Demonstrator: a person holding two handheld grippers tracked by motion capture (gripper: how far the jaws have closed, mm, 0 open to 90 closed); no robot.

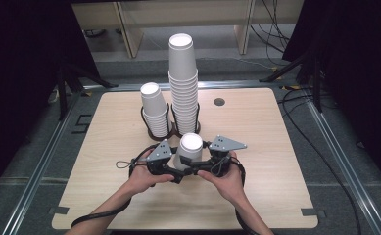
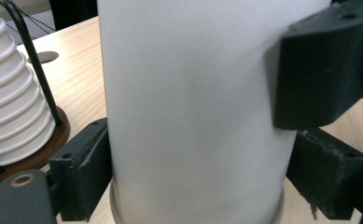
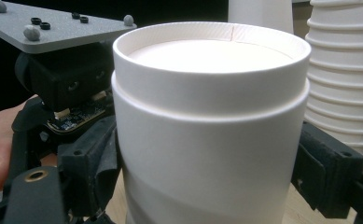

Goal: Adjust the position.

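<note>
Both hands meet near the front middle of the counter (image 1: 256, 196), each carrying a hand-held gripper. Between them stands an upside-down white paper cup (image 1: 188, 152), its rim down near the wood. From the left, the left hand-held gripper (image 1: 176, 172) has its jaws narrowed onto the cup's lower wall, pads pressing either side. From the right, the right hand-held gripper (image 1: 194, 171) also clamps the same cup, a jaw on each flank. Just behind the cup sit two wire holders: a short cup stack (image 1: 154, 110) on the left and a tall cup stack (image 1: 183, 83) just beside it.
</note>
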